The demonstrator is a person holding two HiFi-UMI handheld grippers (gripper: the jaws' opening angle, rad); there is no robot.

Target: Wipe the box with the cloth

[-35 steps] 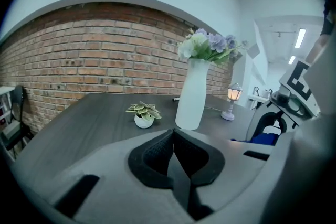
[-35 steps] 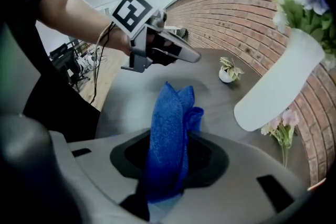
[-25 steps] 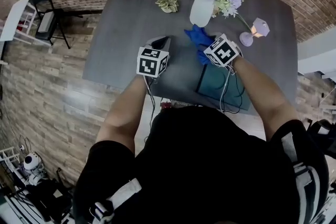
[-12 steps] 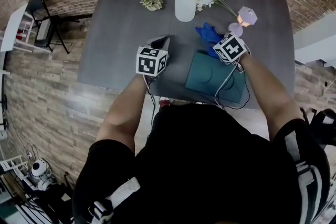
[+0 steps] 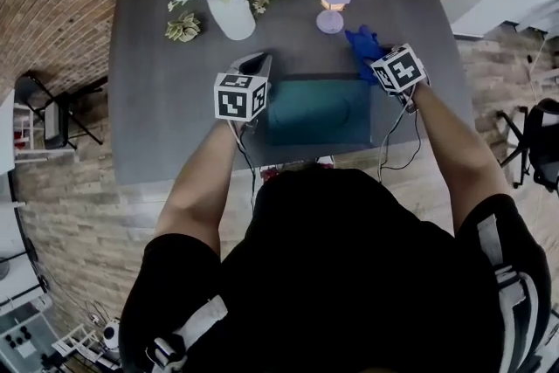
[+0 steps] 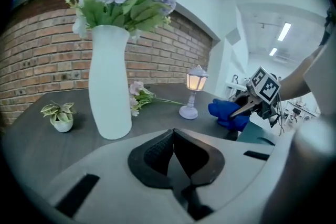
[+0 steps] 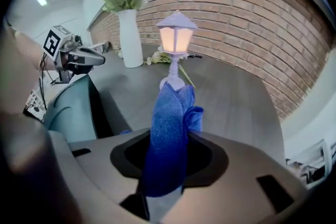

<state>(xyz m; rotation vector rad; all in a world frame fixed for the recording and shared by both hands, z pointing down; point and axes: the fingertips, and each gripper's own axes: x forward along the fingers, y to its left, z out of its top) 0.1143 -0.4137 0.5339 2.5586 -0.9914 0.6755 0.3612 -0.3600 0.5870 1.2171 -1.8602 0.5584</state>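
Brick-walled room, dark grey table (image 5: 157,100): the right gripper (image 5: 377,64) is clamped on a bunched blue microfibre cloth (image 5: 361,44) just beside the right end of the flat teal rectangular box (image 5: 319,109). That box lies to its left, long axis along the table's near edge. The left gripper (image 5: 256,65), jaws together and empty, sits at the box's left end.

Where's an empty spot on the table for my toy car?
The biggest bare patch is the table's left side in the head view, in front of the little plant and vase, left of the left gripper. A smaller one lies between vase and lamp. Around the box it's crowded: the right gripper holds the cloth there.
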